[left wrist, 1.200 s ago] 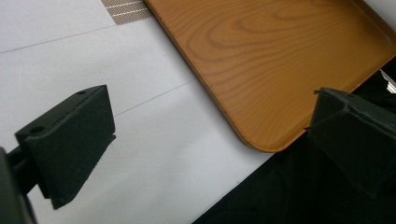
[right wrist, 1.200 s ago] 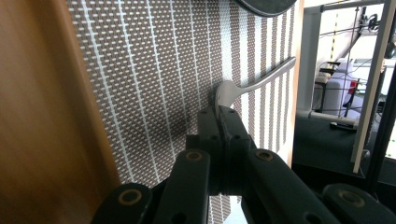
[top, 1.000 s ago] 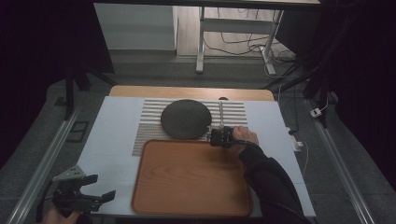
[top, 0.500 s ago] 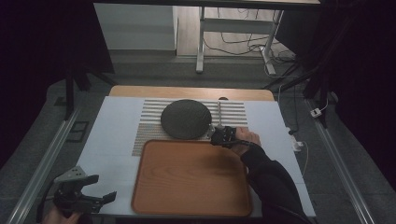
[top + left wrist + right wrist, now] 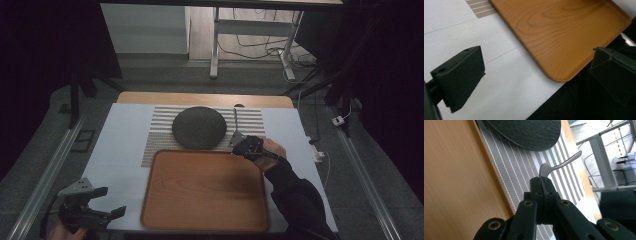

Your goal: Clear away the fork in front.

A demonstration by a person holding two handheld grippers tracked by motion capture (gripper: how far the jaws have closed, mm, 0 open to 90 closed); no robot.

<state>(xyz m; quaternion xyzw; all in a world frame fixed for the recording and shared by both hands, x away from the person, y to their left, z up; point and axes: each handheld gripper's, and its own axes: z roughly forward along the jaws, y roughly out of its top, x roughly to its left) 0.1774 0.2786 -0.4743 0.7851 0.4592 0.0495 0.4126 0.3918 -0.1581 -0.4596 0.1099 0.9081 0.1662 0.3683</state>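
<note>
Right claw (image 5: 543, 185) pinches a metal spoon (image 5: 559, 166) over the striped mat (image 5: 160, 134), at three o'clock from the dark plate (image 5: 199, 127); left claw (image 5: 536, 75) spread wide at the tabletop's (image 5: 120, 145) seven o'clock, beside the wooden tray (image 5: 205, 190).

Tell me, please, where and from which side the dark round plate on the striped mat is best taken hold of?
Grip the dark round plate at its rim, probably on the right edge. It lies flat on the striped mat, so only the thin rim offers a hold. The wooden tray crowds its near side. The right tongs, closest, are shut on a metal utensil and would need emptying first.
</note>
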